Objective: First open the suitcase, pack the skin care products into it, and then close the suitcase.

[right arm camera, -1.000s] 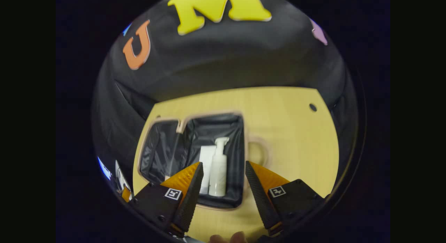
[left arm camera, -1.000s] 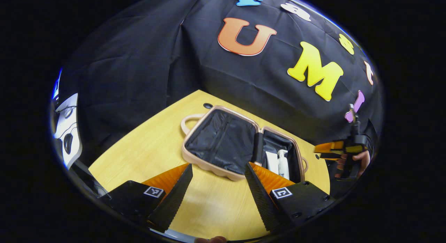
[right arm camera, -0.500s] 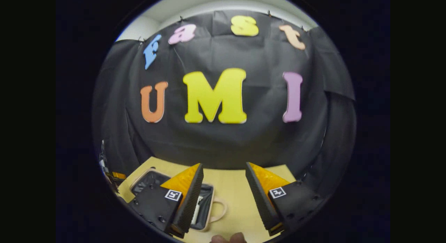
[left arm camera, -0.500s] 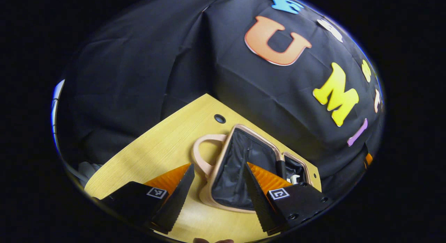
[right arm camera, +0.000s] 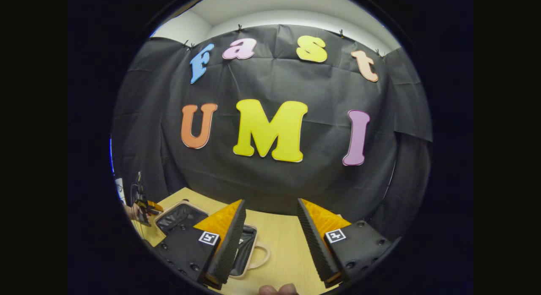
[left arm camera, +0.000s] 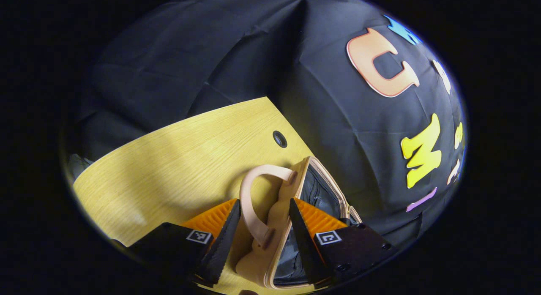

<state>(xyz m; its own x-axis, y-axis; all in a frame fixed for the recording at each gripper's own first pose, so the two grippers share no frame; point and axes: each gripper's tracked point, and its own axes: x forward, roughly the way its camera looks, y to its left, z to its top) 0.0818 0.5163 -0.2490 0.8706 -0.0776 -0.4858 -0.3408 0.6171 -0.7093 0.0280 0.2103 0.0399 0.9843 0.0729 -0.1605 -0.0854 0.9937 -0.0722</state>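
The beige suitcase [left arm camera: 282,210] lies open on the wooden table, its black lining showing. In the left gripper view its looped handle [left arm camera: 249,202] and the lid's outer edge sit between my fingers. My left gripper [left arm camera: 264,202] is open and straddles that handle and rim without pressing on them. In the right gripper view the open suitcase [right arm camera: 179,216] lies low at the left, partly behind my left finger [right arm camera: 224,236]. My right gripper [right arm camera: 271,200] is open, held above the table with nothing in it. The skin care products are hidden.
The yellow wooden table [left arm camera: 169,159] has a dark cable hole [left arm camera: 279,139] near its far corner. Black cloth hangs close behind the table. In the right gripper view the other gripper [right arm camera: 144,206] and the hand holding it show at the far left, by the suitcase.
My left gripper has swung to the suitcase's handle end and moved in, so the handle and rim now lie between its fingers. The right gripper tilted up away from the suitcase, then drew back slightly.
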